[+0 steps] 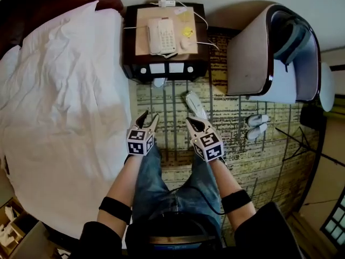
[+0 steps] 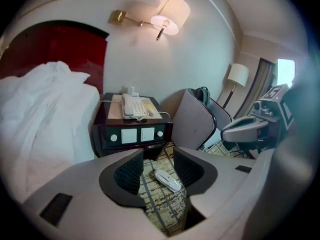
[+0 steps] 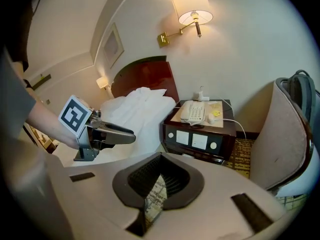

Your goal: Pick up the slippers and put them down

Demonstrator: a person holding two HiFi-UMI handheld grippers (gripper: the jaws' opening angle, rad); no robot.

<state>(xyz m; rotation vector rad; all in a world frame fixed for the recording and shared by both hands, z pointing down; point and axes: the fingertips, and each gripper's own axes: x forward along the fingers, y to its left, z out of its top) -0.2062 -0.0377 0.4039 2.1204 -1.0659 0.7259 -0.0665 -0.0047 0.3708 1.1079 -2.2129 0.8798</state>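
One white slipper (image 1: 194, 105) lies on the patterned carpet (image 1: 232, 144) just ahead of my right gripper (image 1: 190, 121), whose jaws are shut and empty. In the left gripper view the same slipper (image 2: 167, 180) shows on the floor through the gap of my left gripper (image 2: 158, 166). That gripper (image 1: 148, 116) is open, hangs above the carpet and holds nothing. A second white slipper (image 1: 159, 82) pokes out at the foot of the nightstand. Another pair of slippers (image 1: 257, 126) lies by the armchair. The right gripper (image 3: 159, 176) shows only a sliver of carpet between its closed pads.
A dark nightstand (image 1: 132, 58) with a white telephone (image 1: 161, 35) stands ahead. The bed with a white duvet (image 1: 59, 101) fills the left. A curved armchair (image 1: 253, 53) stands at the right, with a dark stand (image 1: 302, 144) beyond it.
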